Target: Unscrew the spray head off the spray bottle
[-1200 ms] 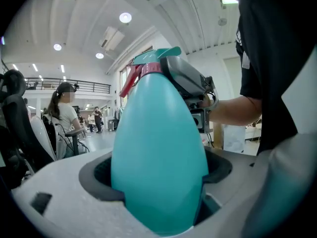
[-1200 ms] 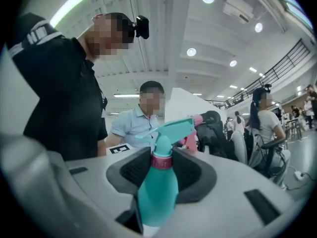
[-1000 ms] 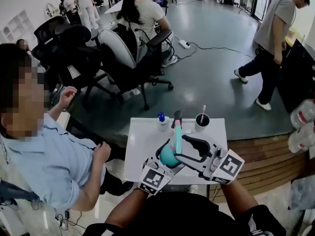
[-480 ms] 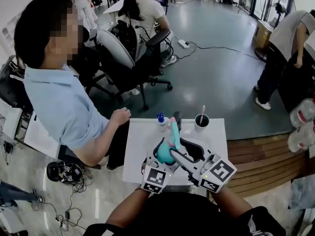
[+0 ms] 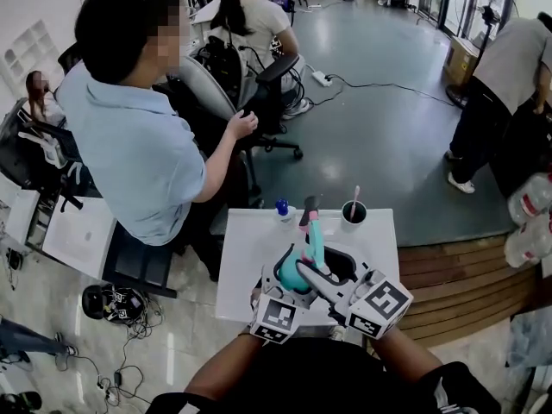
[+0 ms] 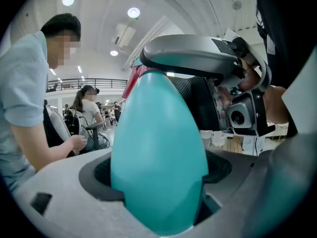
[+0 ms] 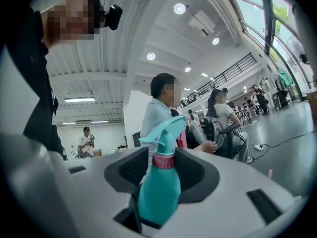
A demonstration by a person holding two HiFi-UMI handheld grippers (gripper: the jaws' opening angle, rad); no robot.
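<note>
A teal spray bottle (image 5: 296,276) with a pink collar (image 7: 163,160) and a teal spray head (image 5: 314,231) is held upright above the white table (image 5: 246,257). My left gripper (image 5: 290,279) is shut on the bottle's fat body (image 6: 158,152), which fills the space between its jaws. My right gripper (image 5: 317,262) comes in from the right at neck height. Its jaws have just been closing, and the pads (image 7: 195,170) now sit against the collar under the spray head (image 7: 166,132). The right gripper (image 6: 237,83) also shows over the bottle's top in the left gripper view.
At the table's far edge stand a dark cup (image 5: 354,213) holding a pink stick, a small blue-capped bottle (image 5: 283,207) and a black object (image 5: 309,203). A person in a light blue shirt (image 5: 138,145) stands at the table's left. A wooden step (image 5: 466,274) lies to the right.
The right gripper's jaws have narrowed and drawn in to the bottle's neck. The bottle has hardly shifted in the left gripper. The person in light blue has stood up and stepped toward the chairs.
</note>
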